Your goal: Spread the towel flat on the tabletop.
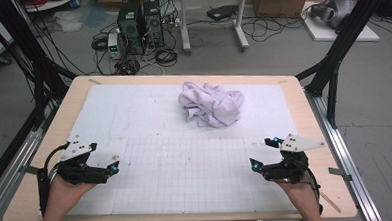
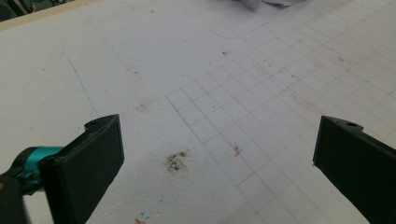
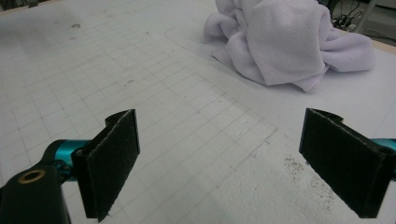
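A person holds 2 handheld grippers low over a white gridded mat (image 1: 134, 118) on a wooden table (image 1: 304, 116). The left gripper (image 1: 117, 166) has its 2 black jaws spread wide with nothing between them; in the left gripper view they frame bare mat and a small dark smudge (image 2: 176, 161). The right gripper (image 1: 265, 151) is likewise spread and empty, its jaws pointing along the mat towards a crumpled pale lilac towel (image 1: 212, 104). The towel is the landmark: it sits in a loose heap near the far edge of the mat, slightly right of centre. The left gripper rests well apart from it, on the near left side; the right gripper is also well apart, on the near right side. In the right gripper view the towel (image 3: 285, 39) rises in thick folds with a hemmed edge lying flat on the mat. Risks, judged from here: the heap hides its corners, so a jaw may pinch several layers at once and lift a bundle instead of 1 edge. A low approach could drive a jaw into the mat and snag or shift it. Pulling from 1 side only may drag the towel towards the far table edge.
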Motion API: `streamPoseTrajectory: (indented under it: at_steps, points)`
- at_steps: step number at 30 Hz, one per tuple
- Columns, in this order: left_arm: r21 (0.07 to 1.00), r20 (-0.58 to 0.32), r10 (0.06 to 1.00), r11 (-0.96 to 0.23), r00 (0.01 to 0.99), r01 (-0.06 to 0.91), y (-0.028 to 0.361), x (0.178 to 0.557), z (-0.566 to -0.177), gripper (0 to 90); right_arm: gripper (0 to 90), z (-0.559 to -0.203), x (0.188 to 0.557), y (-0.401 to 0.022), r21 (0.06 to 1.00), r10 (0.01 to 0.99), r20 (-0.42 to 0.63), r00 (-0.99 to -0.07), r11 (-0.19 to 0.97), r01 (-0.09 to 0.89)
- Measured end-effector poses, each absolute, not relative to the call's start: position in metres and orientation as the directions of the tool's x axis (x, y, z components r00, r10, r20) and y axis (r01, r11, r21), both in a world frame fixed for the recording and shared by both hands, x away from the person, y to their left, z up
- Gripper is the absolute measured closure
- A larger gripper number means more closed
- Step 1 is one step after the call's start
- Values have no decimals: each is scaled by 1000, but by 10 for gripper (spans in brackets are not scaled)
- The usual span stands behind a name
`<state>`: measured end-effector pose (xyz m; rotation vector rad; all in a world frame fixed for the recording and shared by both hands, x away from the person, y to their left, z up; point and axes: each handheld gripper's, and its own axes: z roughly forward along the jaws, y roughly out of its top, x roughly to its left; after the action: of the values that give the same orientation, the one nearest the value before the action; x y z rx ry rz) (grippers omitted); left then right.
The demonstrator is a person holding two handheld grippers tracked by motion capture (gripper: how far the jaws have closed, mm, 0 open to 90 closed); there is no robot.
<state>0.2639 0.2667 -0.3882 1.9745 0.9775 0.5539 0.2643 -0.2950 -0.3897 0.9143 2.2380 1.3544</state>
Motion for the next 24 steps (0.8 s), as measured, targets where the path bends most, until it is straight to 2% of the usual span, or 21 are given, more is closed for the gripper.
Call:
streamPoseTrajectory:
  at_steps: [24]
  points:
    - [832, 21, 785, -357, 619, 424, 258, 267, -382, 23, 114, -386, 272, -288, 872, 678, 47, -733, 330, 361]
